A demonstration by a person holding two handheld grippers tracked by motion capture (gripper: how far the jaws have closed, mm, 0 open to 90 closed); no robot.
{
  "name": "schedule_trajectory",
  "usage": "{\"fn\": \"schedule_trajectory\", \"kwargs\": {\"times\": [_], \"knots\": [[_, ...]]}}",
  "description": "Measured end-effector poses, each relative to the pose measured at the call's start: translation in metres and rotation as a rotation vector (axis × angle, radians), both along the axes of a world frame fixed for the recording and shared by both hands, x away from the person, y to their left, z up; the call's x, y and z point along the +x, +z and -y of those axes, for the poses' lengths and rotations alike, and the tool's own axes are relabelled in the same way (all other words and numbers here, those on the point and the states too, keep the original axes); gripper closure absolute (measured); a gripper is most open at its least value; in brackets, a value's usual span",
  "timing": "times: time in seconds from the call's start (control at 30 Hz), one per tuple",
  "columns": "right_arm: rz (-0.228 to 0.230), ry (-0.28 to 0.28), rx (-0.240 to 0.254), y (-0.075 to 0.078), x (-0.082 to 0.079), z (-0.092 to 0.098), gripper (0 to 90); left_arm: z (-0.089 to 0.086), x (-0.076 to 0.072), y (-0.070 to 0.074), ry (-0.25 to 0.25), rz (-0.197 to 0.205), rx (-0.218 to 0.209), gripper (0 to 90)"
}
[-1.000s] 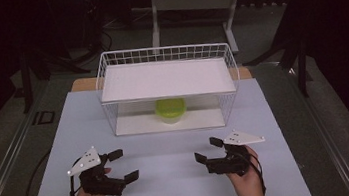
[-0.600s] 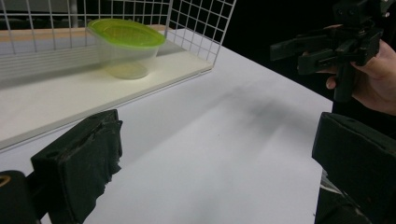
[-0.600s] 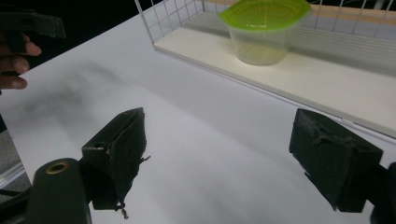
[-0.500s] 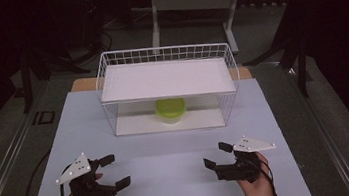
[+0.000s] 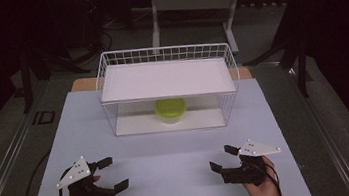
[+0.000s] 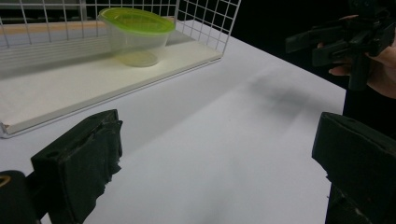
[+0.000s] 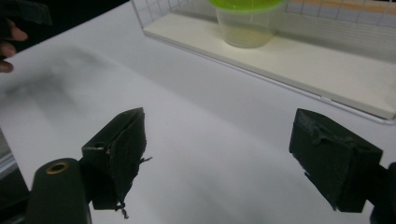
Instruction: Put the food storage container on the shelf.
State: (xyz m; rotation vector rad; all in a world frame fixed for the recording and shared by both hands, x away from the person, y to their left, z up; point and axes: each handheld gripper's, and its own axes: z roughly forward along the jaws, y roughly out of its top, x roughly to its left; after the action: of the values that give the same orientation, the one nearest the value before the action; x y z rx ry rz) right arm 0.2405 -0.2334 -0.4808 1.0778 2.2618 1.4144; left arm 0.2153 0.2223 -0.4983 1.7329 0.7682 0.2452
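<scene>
Green-lidded, one clear plastic container (image 5: 171,110) is being kept on the lower board inside one white wire basket (image 5: 108,66), under its single upper shelf (image 5: 165,79). Two grippers are being held low over the white table (image 5: 172,179), well apart from it: the left gripper (image 5: 111,174) and the right gripper (image 5: 223,156), both with jaws spread wide, nothing being gripped.
</scene>
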Motion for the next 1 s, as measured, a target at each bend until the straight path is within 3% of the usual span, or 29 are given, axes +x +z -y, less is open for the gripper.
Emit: {"fn": "schedule_trajectory", "kwargs": {"times": [0.3, 0.5, 0.63, 0.7, 0.8, 1.0], "knots": [[-0.007, 0.011, -0.004, -0.010, 0.007, 0.007, 18.6, -0.001, 0.000, -0.001, 0.022, 0.010, -0.012, 2.6], [0.021, 0.014, -0.005, -0.016, 0.012, 0.012, 18.5, -0.001, -0.001, -0.001, 0.055, 0.031, -0.022, 2.6], [0.043, 0.026, -0.008, -0.020, 0.017, 0.014, 18.6, -0.003, -0.004, 0.002, 0.070, 0.086, 0.005, 2.6], [0.045, 0.025, 0.005, -0.020, 0.017, 0.015, 18.5, -0.006, -0.005, 0.004, 0.082, 0.100, -0.012, 2.6], [0.046, 0.024, 0.017, -0.019, 0.015, 0.013, 18.3, -0.010, -0.003, 0.002, 0.090, 0.096, -0.018, 2.6], [0.057, 0.023, -0.029, -0.019, 0.014, 0.008, 18.3, -0.008, -0.005, 0.001, 0.084, 0.090, -0.003, 2.6]]}}
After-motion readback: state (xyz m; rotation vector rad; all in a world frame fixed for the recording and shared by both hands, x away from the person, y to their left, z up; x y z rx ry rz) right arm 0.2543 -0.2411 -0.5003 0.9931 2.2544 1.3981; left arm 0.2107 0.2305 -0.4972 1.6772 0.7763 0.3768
